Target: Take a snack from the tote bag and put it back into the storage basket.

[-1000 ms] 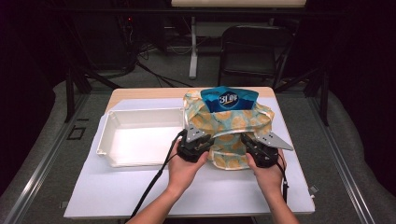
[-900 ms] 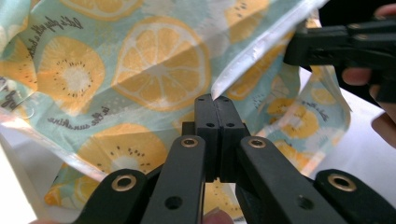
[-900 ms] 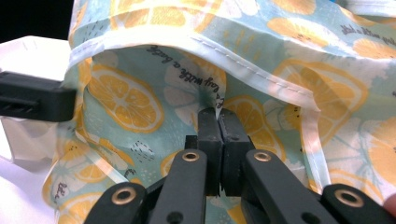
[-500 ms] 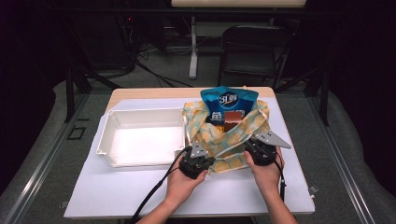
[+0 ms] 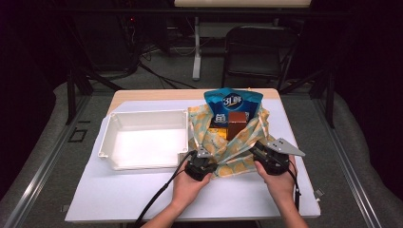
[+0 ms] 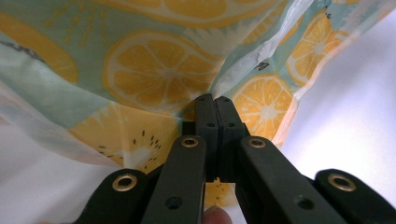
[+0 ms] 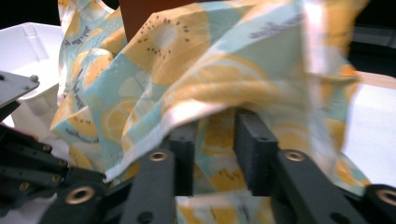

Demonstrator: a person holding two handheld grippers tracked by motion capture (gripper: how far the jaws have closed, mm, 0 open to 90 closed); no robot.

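left tool [image 6: 212,100] pinches the lemon-print bag [image 5: 223,142]; right tool [image 7: 215,126] has just been opening around it.

We read "3L" in white on a dark round badge near the top of the blue snack bag [image 5: 233,102], standing just behind the brown box [image 5: 236,125]. Small dark print on the lemon-patterned bag's [image 6: 154,70] pale seam stays illegible.

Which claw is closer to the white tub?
Left. The left claw sits just off the white tub's near right corner, clamped on the lemon bag. The right claw is farther away, across the bag.
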